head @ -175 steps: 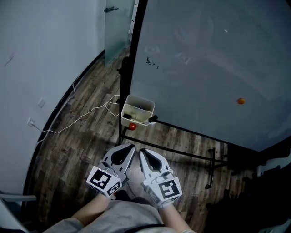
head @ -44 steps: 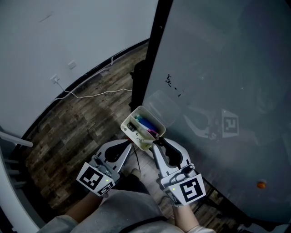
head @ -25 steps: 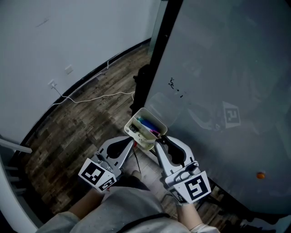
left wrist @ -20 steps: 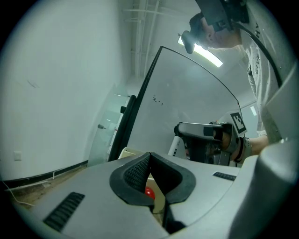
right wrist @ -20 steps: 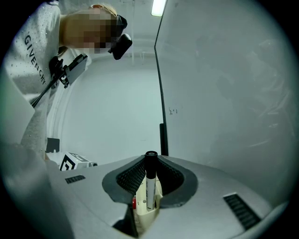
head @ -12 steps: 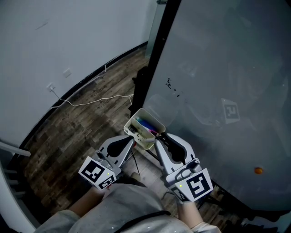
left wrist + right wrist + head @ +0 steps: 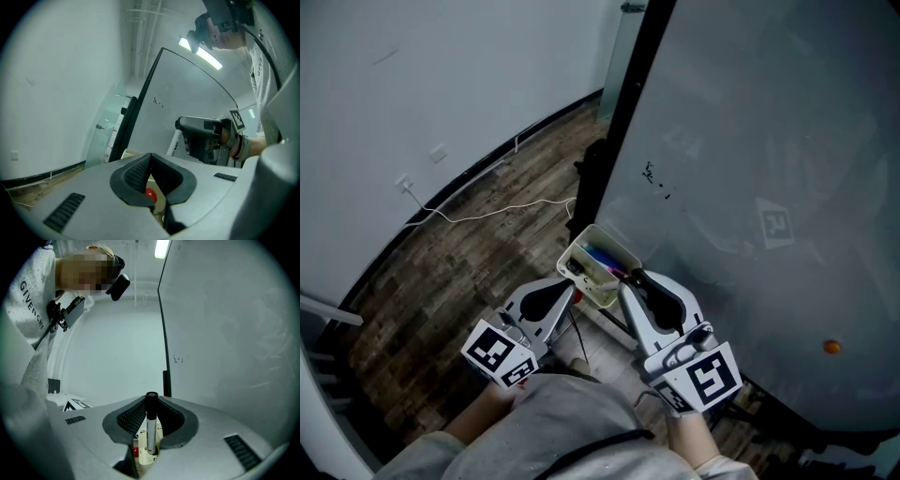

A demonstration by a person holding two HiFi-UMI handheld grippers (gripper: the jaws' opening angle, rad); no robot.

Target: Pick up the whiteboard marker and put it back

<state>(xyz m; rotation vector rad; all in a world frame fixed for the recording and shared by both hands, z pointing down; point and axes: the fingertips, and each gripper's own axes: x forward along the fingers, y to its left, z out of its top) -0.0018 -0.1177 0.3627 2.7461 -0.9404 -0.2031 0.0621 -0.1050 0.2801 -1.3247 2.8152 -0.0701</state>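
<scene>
Item: whiteboard marker [image 7: 151, 427] — black cap up, white barrel, upright between the jaws of my right gripper [image 7: 151, 404], which are closed on its barrel. Left gripper [image 7: 151, 160]: jaws brought together at the tips, nothing in them; a red ball [image 7: 150, 194] shows through the gap behind.

Step, as I judge it: the return leg. In the head view the marker sits at the right-hand corner of the white tray [image 7: 612, 238], where blue and pink pens [image 7: 602, 256] lie. Next I need to bring the marker over the opening, lower it, then part the jaws.

Surroundings: grey whiteboard [image 7: 769, 141] on a black frame [image 7: 623, 103], one orange magnet [image 7: 832, 347], wood-plank floor [image 7: 459, 272], white cable [image 7: 487, 211], pale wall [image 7: 441, 66]
</scene>
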